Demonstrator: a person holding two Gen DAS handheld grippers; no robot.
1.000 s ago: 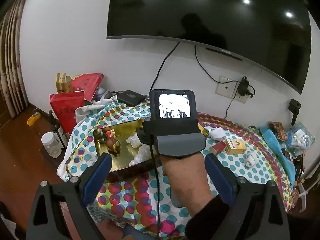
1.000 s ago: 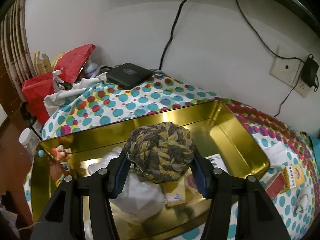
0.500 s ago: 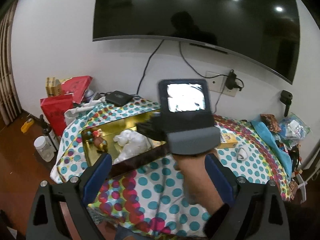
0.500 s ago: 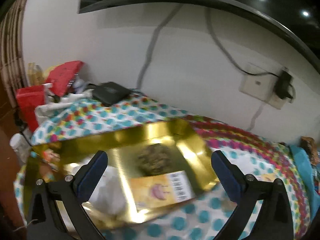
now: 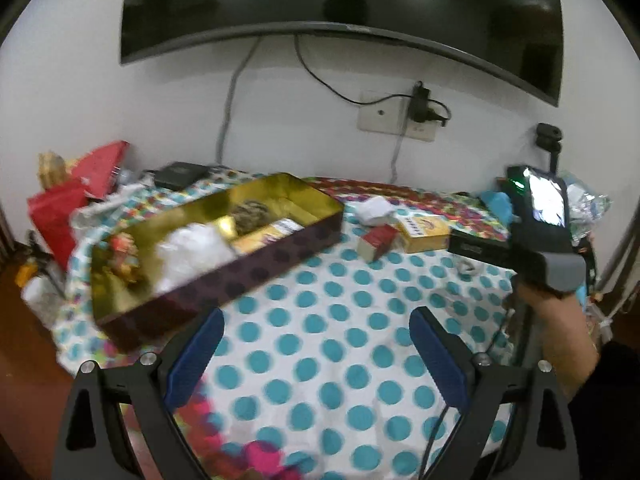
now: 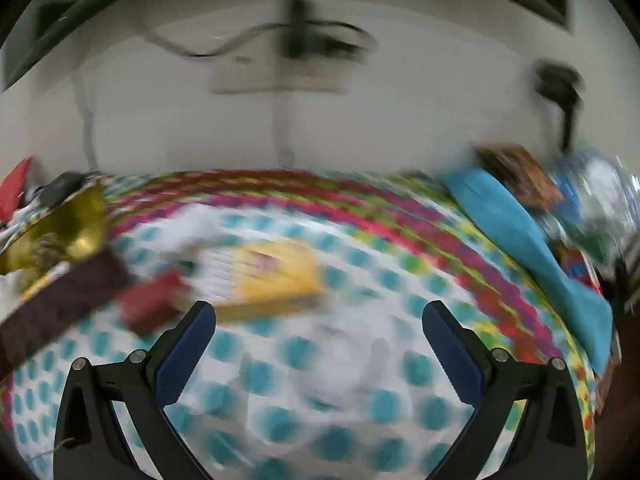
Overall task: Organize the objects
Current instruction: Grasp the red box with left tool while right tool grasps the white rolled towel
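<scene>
Both grippers stand with jaws fully apart and empty. The left gripper (image 5: 316, 350) hangs over bare dotted cloth at the near edge of the desk (image 5: 320, 320). The right gripper (image 6: 318, 342) points at the right half of the desk, where its view is heavily blurred.

Items not yet stowed lie together just right of the gold tin (image 5: 316, 196): a red box (image 5: 378, 242), a yellow box (image 5: 424, 234) touching it, and a white crumpled wad (image 5: 374, 210) behind both. In the right wrist view the yellow box (image 6: 272, 276) sits ahead of the jaws and to their left, its long axis running roughly across the line of the fingers; the red box (image 6: 150, 304) lies further left, near the tin's corner (image 6: 86, 220). A pale small item directly between and ahead of the right jaws is too blurred to identify.

Judgement: the right hand (image 5: 556, 312) is the nearer one to these boxes.

The yellow box carries a printed emblem and text; neither is legible. No brand can be read anywhere.
</scene>
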